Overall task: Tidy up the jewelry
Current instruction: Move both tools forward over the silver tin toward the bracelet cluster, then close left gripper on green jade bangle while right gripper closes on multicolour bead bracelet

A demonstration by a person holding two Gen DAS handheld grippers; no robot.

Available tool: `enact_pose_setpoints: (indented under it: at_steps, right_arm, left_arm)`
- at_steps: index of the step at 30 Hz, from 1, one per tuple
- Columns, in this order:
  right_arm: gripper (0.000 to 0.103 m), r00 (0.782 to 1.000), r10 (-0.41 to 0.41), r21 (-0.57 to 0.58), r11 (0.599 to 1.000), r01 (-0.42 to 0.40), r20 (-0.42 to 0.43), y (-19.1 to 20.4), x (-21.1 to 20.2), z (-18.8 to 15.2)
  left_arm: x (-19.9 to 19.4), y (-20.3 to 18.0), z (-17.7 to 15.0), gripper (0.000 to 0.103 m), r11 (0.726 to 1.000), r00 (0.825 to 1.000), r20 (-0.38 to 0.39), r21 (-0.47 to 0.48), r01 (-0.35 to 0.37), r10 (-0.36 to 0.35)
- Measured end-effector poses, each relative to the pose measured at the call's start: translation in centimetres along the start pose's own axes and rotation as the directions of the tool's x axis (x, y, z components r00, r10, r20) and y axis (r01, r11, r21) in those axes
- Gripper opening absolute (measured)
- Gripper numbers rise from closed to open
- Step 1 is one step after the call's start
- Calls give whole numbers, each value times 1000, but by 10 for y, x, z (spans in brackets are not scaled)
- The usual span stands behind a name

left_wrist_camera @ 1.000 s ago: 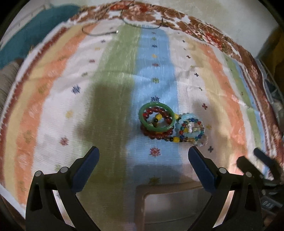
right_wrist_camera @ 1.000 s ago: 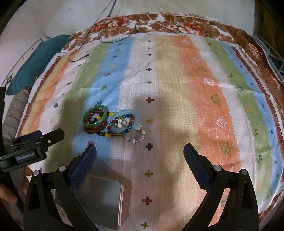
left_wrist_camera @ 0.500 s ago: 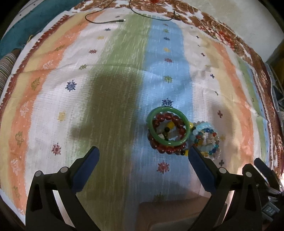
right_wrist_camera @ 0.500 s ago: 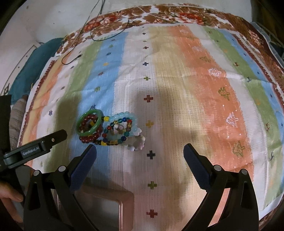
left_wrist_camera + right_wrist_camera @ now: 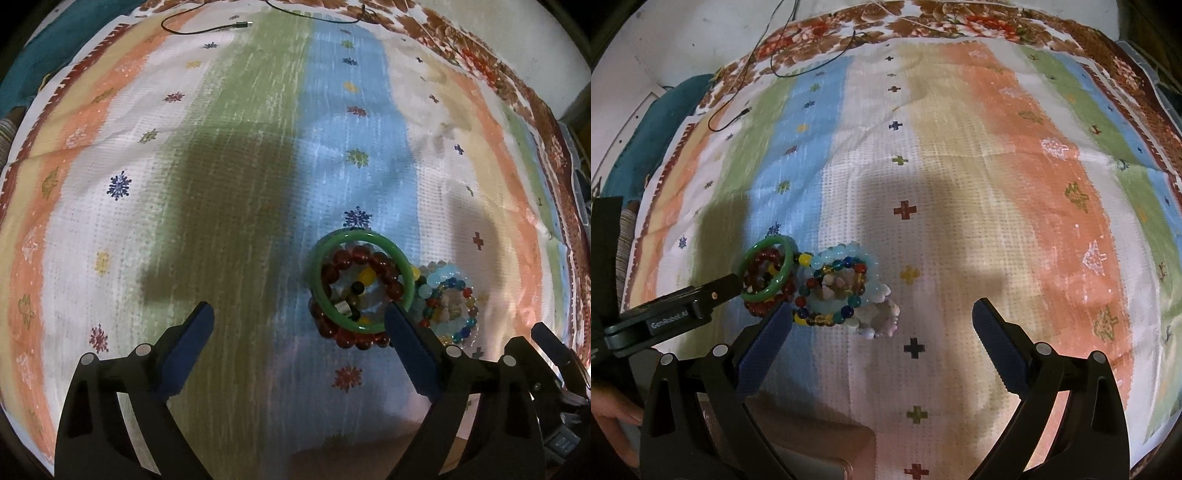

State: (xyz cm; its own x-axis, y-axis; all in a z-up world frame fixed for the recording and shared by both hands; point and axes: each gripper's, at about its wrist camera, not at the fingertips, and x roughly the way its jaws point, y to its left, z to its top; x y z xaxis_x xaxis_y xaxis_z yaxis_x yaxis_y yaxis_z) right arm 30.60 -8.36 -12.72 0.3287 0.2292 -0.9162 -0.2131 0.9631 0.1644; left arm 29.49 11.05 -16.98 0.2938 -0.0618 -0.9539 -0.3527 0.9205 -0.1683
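- Left gripper (image 5: 297, 321): jaws spread wide, holding nothing, low over a striped woven cloth (image 5: 240, 147).
- Green bangle (image 5: 360, 280): lying flat, ahead and to the right of the left jaws' gap, its near rim just at the tip of the right-hand left finger (image 5: 410, 350). No long axis, being a ring; open middle facing up.
- Under and inside the bangle: a dark red bead bracelet (image 5: 347, 338), touching it.
- Right of the bangle, touching: a heap of pale blue and multicoloured bead bracelets (image 5: 448, 302), outside the left jaws' gap.
- Right gripper (image 5: 882, 323): jaws also wide apart, empty. Bracelet heap ahead and left of its gap, near the left-hand finger tip (image 5: 775, 332).
- Closest to the bangle: the left gripper, seen from the right wrist view reaching up to the bangle's rim. Likely needed next: a shift to the right so the rim sits between the jaws.
- Container: a pinkish, square-cornered box (image 5: 820, 454) below and behind the right jaws, at the near edge. Mostly hidden by the gripper; contents impossible to tell. No jewelry visibly in it.
- Far beyond both jaws: a thin black cable (image 5: 207, 27) on the cloth's edge.
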Motion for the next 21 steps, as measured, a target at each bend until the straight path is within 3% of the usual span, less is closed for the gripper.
enact_pose_setpoints:
  at_steps: [5,10,13,15,19,21]
  right_arm:
    - [86,1000,9,23,1000,-9,-30,0,11,4]
    - [81,999,15,17,1000,-15,-34,6,17,8]
    - [64,998,32,30,999,-30,-60,4,26,9]
    - [55,996,44,38,998,-42,-76,3,31,9]
    - [42,995,50,42,998,-46,-90,3,36,9]
    - [34,994,55,39,998,-51,-95,3,37,10]
  left_arm:
    - [7,-3,3,88,1000,1000,-13,11,-2,2]
    - [16,-5,5,74,999,1000,-29,32,-6,7]
    - [19,-3,8,69,1000,999,-33,30,-2,3]
    - [21,-2,9,60,1000,999,-37,24,1,-1]
    - [22,0,10,56,1000,999,-37,24,-2,3]
    - [21,1,9,49,1000,999,-34,21,0,0]
